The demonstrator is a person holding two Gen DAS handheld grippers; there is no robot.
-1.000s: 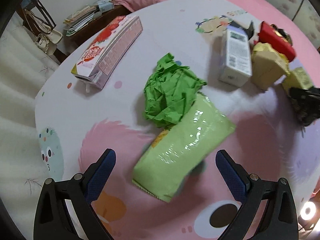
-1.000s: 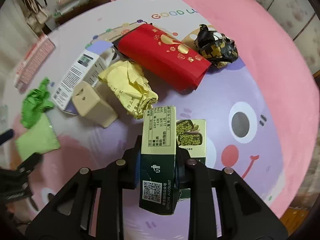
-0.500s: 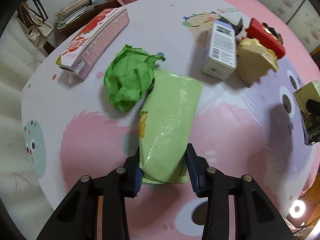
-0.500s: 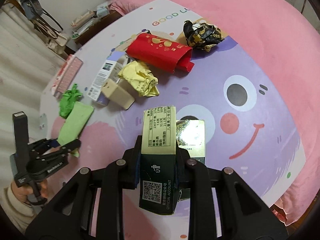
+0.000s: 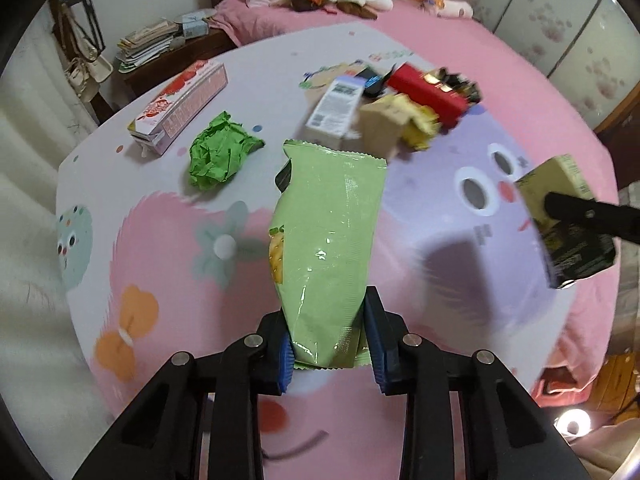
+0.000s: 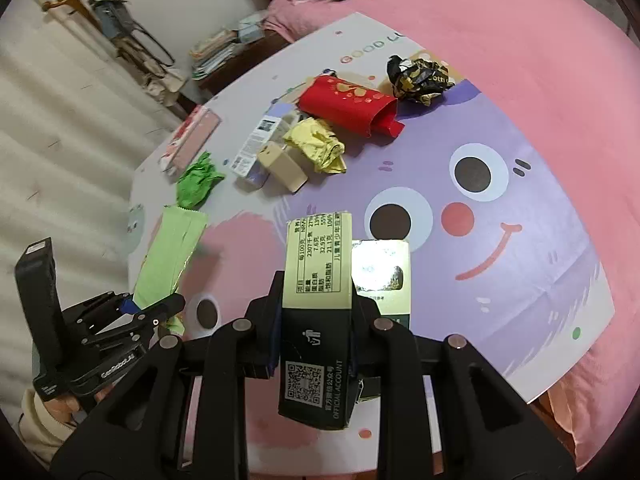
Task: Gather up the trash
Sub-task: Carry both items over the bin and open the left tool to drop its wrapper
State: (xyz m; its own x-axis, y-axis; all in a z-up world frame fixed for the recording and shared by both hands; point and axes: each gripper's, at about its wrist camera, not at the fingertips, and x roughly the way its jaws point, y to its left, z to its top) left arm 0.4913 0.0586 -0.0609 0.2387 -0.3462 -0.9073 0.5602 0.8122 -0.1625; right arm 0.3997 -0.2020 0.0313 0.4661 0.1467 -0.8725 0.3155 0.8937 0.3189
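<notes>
My left gripper is shut on the lower end of a light green snack bag, lifted clear of the cartoon mat. The same left gripper and green bag show at the lower left of the right wrist view. My right gripper is shut on a black and cream carton, held above the mat; that carton appears at the right of the left wrist view. On the mat lie a crumpled green paper, a pink box and a pile of other trash.
The pile holds a white box, a beige block, crumpled yellow paper, a red pouch and a black and gold wrapper. A pink bed lies beyond the mat. Stacked papers rest on a low table.
My left gripper went from open around the green bag to shut on it and raised it off the mat. My right gripper kept hold of the carton and rose higher.
</notes>
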